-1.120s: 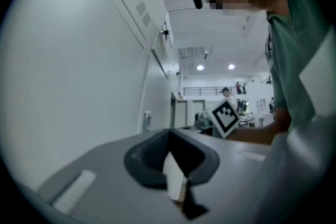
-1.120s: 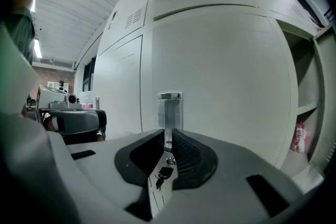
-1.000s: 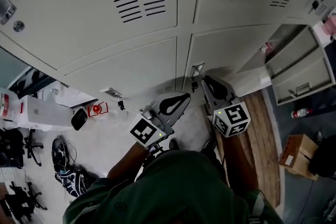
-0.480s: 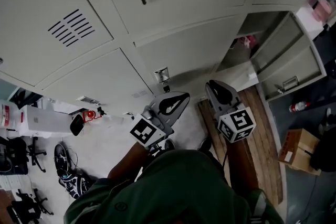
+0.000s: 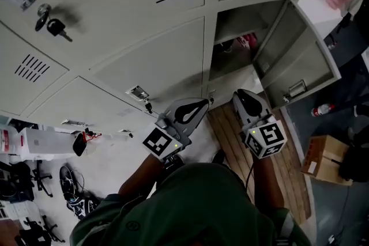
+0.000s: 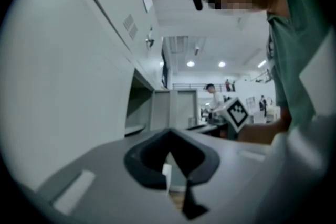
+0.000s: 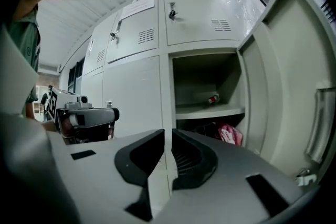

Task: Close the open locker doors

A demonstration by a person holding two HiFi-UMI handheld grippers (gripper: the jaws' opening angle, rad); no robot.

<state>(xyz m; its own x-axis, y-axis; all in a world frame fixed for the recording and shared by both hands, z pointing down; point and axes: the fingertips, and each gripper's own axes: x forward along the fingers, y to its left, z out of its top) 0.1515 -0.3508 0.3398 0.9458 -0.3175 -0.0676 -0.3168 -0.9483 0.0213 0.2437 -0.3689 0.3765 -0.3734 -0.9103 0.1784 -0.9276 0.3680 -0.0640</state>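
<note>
One grey locker door (image 5: pixel 300 46) stands swung out to the right, its handle (image 5: pixel 297 88) on the outer face. The open compartment (image 5: pixel 233 26) behind it holds a pink item (image 5: pixel 249 40). In the right gripper view the same compartment (image 7: pixel 207 86) lies straight ahead, with its door (image 7: pixel 294 76) at the right. My left gripper (image 5: pixel 193 109) and right gripper (image 5: pixel 245 102) hang side by side in front of the lockers, below the open compartment, touching nothing. Both are shut and empty: left gripper (image 6: pixel 169 136), right gripper (image 7: pixel 168 134).
The neighbouring locker doors (image 5: pixel 150 60) are closed; keys (image 5: pixel 55 27) hang from one at upper left. A wooden floor strip (image 5: pixel 242 147) runs under the open locker. A cardboard box (image 5: pixel 322 159) and a red bottle (image 5: pixel 323 109) lie to the right, a white box (image 5: pixel 43 141) to the left.
The view has swung right along the lockers, so the open locker has moved from the far right toward the middle. Both grippers kept their pose, still shut.
</note>
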